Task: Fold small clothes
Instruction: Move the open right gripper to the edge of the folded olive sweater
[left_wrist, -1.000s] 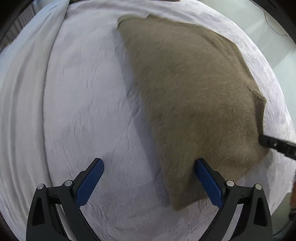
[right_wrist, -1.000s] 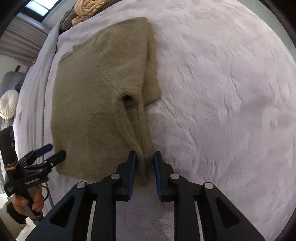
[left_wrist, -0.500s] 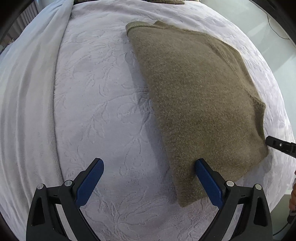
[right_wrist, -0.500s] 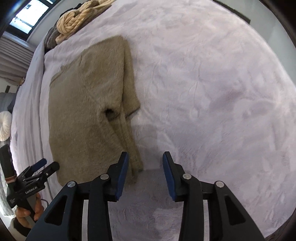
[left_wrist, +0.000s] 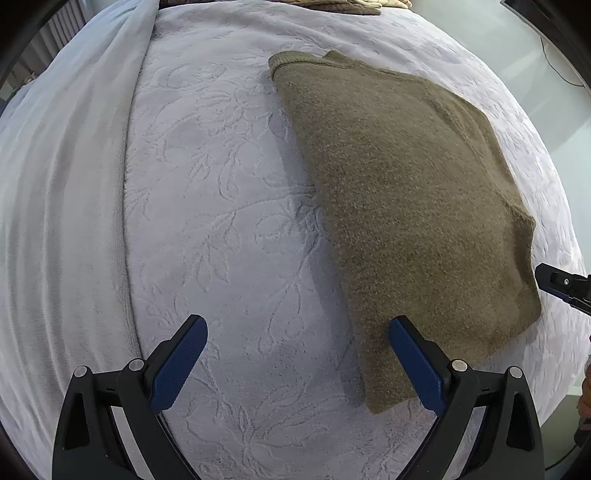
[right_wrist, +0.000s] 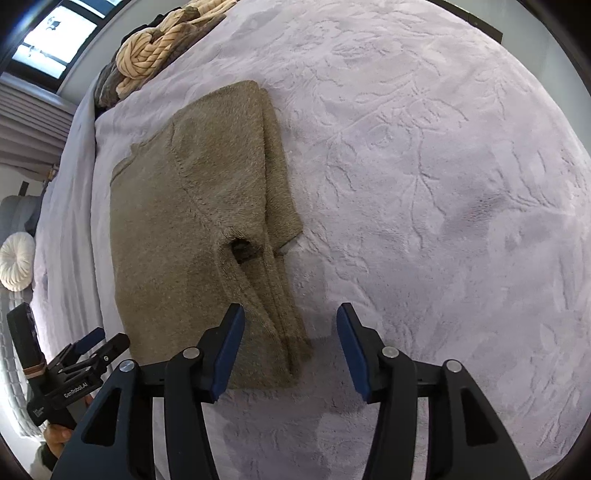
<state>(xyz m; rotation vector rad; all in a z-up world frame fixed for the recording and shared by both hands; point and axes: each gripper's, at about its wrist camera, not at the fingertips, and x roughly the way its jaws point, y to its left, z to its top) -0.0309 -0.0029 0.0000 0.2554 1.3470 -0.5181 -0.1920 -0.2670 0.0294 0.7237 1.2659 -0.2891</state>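
Note:
An olive-brown knit sweater (left_wrist: 406, 192) lies flat on the pale embossed bedspread (left_wrist: 221, 221), sleeves folded in. In the right wrist view the sweater (right_wrist: 192, 221) has its folded sleeve running along its right edge toward me. My left gripper (left_wrist: 297, 354) is open and empty; its right finger hangs over the sweater's near corner. My right gripper (right_wrist: 290, 339) is open and empty, above the sweater's near right corner. The right gripper's tip shows in the left wrist view (left_wrist: 561, 284); the left gripper shows in the right wrist view (right_wrist: 99, 345).
A light grey sheet (left_wrist: 62, 184) runs along the bed's left side. A braided beige knot cushion (right_wrist: 155, 51) and dark clothes lie at the far end. A round white cushion (right_wrist: 16, 262) sits beyond the bed. The floor (left_wrist: 535, 74) is at the right.
My right gripper let go of the sweater's sleeve edge, opened wide and pulled back. My left gripper stayed open and drew back a little from the sweater.

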